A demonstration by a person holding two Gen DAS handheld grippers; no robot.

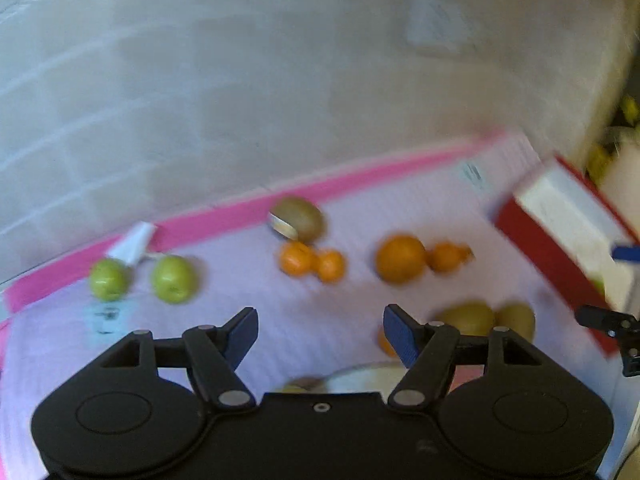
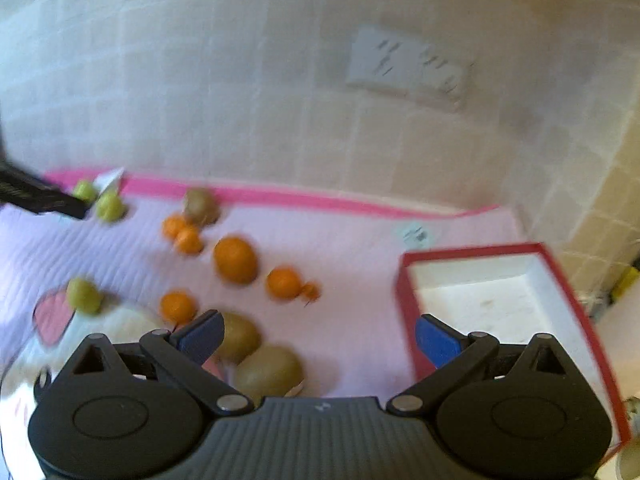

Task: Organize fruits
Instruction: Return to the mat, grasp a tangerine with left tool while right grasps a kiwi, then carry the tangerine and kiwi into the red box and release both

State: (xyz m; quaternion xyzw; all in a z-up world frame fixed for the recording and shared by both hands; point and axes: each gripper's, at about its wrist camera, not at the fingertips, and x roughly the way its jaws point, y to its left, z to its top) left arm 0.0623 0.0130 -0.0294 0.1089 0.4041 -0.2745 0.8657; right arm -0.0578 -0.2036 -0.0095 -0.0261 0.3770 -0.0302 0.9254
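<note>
Both pairs of fingers are standing spread and pinching nothing as I am holding them over the spread of fruit. Low in the left wrist view, my left gripper point(image 1: 319, 334) is hanging with its blue pads wide apart above a bare stretch of the pale quilted mat point(image 1: 280, 312), touching no fruit. Low in the right wrist view, my right gripper point(image 2: 318, 338) is gaping just as wide, one pad showing in front of the two kiwis point(image 2: 256, 356) at lower centre, the other in front of the near wall of the red-edged box point(image 2: 500, 292) at right. That box is sitting empty, which I am reading as the place where the fruit belongs, so sorting looks barely begun. The fruit is lying loose in kinds on the mat: two green apples point(image 1: 140, 278) at left with a white tag between them, a kiwi point(image 1: 298, 218) near the pink border, small oranges point(image 1: 312, 264) just below it, a big orange point(image 1: 400, 258) right of centre. I am keeping both pairs of fingers open because, by my guess, a round fruit needs a wide mouth closing around its middle, and the kiwis look closest to my right one.
</note>
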